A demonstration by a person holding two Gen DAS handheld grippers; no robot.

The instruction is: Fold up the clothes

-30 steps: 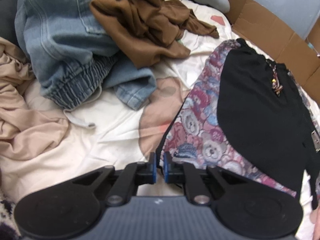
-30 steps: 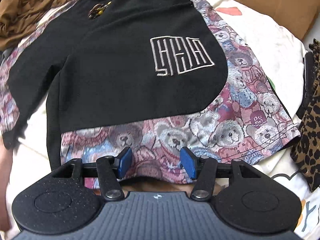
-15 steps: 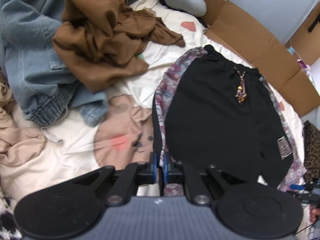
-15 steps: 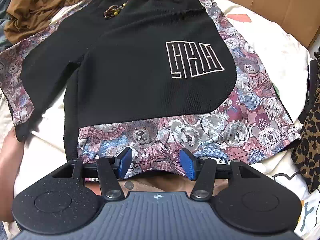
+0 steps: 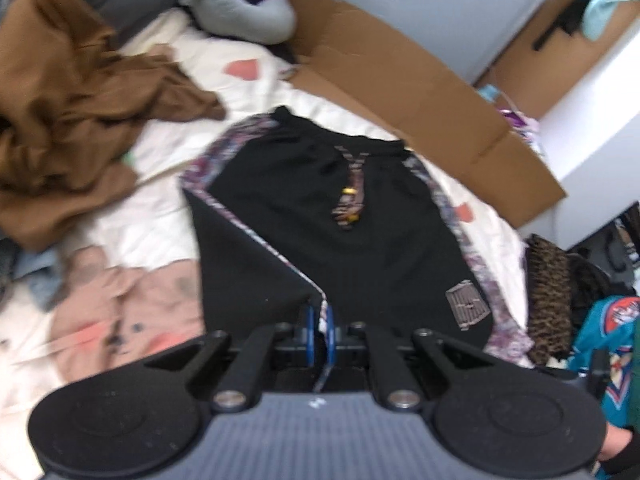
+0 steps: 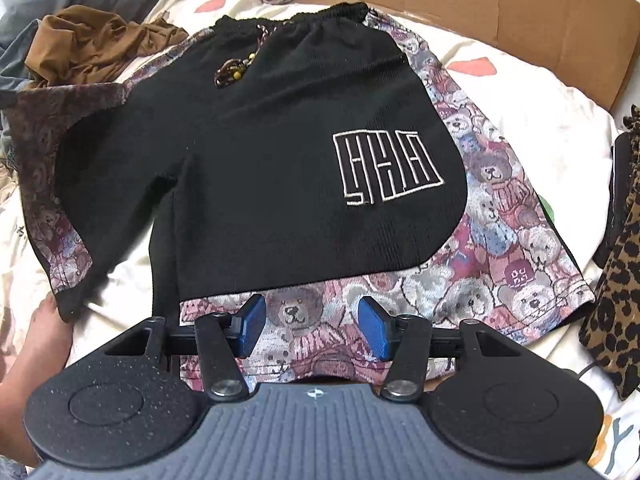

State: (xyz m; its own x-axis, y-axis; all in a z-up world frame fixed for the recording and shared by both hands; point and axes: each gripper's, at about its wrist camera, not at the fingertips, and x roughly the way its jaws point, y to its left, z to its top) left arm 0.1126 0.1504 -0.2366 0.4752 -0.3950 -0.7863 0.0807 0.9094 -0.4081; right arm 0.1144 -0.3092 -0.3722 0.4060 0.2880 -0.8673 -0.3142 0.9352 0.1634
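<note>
Black shorts with teddy-bear print side panels point(image 6: 280, 168) lie flat on the cream bedsheet, waistband at the far end, a white logo on the right leg. My left gripper point(image 5: 319, 322) is shut on the hem of the left leg, lifted and drawn over toward the middle of the shorts point(image 5: 320, 232). My right gripper point(image 6: 312, 326) is open and empty, hovering just above the bear-print hem of the right leg. A bare hand point(image 6: 36, 344) shows at the lower left of the right wrist view.
A brown garment point(image 5: 68, 120) is piled at the left, with a grey pillow point(image 5: 240, 12) beyond it. Flattened cardboard point(image 5: 420, 100) lines the far right of the bed. Leopard-print fabric point(image 6: 616, 280) and a teal garment point(image 5: 604, 340) lie at the right.
My left gripper has lifted and carried the left leg hem rightward across the shorts. The right gripper has stayed open over the right leg hem, moving slightly closer.
</note>
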